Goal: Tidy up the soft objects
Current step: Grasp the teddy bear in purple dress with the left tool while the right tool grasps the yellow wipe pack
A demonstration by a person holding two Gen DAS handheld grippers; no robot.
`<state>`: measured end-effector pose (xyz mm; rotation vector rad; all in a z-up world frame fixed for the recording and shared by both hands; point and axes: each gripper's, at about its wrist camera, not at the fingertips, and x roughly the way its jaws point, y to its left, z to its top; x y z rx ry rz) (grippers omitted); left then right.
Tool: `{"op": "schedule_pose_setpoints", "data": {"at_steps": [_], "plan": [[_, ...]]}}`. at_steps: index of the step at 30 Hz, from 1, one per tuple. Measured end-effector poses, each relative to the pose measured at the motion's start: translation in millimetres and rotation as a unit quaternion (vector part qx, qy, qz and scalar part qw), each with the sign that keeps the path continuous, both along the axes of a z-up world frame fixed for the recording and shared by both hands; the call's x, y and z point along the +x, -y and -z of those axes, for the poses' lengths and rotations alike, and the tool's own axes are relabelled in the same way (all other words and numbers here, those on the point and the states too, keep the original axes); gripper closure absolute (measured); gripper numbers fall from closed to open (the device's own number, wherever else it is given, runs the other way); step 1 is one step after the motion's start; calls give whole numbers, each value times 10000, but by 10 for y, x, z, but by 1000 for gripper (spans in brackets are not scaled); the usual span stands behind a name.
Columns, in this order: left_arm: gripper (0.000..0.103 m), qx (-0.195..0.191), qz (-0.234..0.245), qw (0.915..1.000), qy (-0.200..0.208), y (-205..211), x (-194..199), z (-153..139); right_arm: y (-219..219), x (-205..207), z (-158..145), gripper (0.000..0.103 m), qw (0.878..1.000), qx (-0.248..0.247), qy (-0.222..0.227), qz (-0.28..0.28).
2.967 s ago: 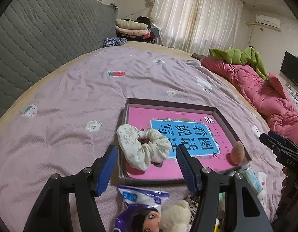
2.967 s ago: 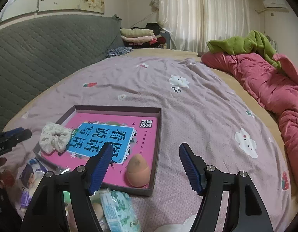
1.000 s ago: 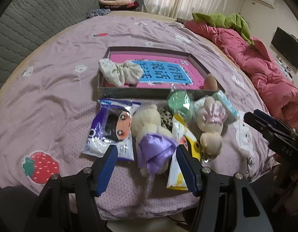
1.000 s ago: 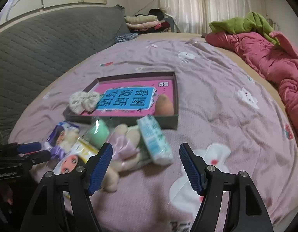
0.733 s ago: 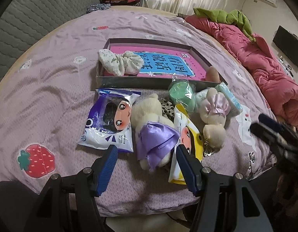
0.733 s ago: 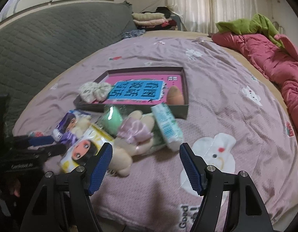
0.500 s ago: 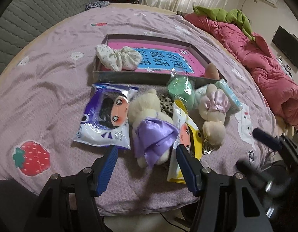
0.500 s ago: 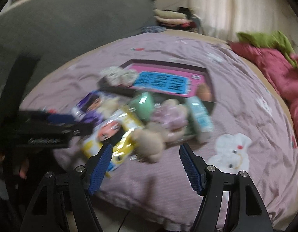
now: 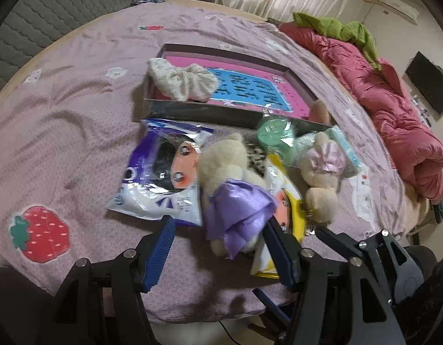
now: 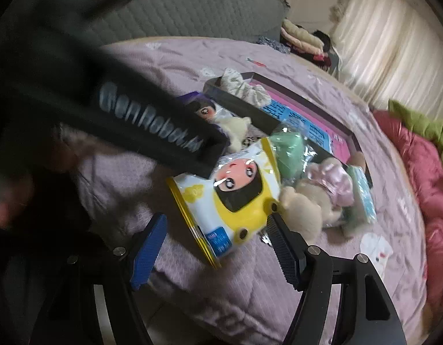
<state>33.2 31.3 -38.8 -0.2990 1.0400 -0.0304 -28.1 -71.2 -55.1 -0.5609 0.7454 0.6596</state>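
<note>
Soft things lie in a heap on the lilac bedsheet. A cream plush with a purple bow [image 9: 236, 201] lies just ahead of my left gripper [image 9: 221, 254], which is open and holds nothing. Beside it are a purple doll-face packet [image 9: 161, 178], a yellow doll-face packet [image 10: 230, 201], a bagged green sponge [image 9: 274, 136] and a plush with a pink bow [image 9: 322, 172]. My right gripper [image 10: 215, 247] is open, its pads on either side of the yellow packet's near end without pressing it. The tray [image 9: 221, 115] holds a floral scrunchie [image 9: 187, 82] and a peach sponge egg [image 9: 319, 110].
A tissue pack [image 9: 345, 149] lies by the pink-bow plush. A pink quilt [image 9: 394, 100] and a green cloth [image 9: 336, 26] fill the right side, a grey headboard [image 9: 34, 14] the left. The bed's near edge runs under both grippers. The other tool's black lettered housing [image 10: 149, 123] crosses the right wrist view.
My right gripper has swung left, rolled and dropped close over the yellow packet, right beside the left tool. The left gripper has hardly moved. Nothing was taken hold of.
</note>
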Motion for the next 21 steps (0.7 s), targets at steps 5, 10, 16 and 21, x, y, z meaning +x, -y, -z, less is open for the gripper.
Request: {"op": "schedule_pose_setpoints", "data": {"at_steps": [5, 10, 16, 21], "plan": [[40, -64, -50, 9998, -157, -71, 19, 69, -91, 60, 59, 29, 9999, 33, 142, -84], [40, -83, -19, 9997, -243, -61, 43, 110, -78, 120, 81, 29, 9989, -38, 451, -142], [41, -74, 147, 9997, -160, 1, 45, 94, 132, 419, 13, 32, 9991, 368, 31, 232], [41, -371, 119, 9992, -41, -29, 88, 46, 194, 469, -84, 58, 9976, 639, -238, 66]]}}
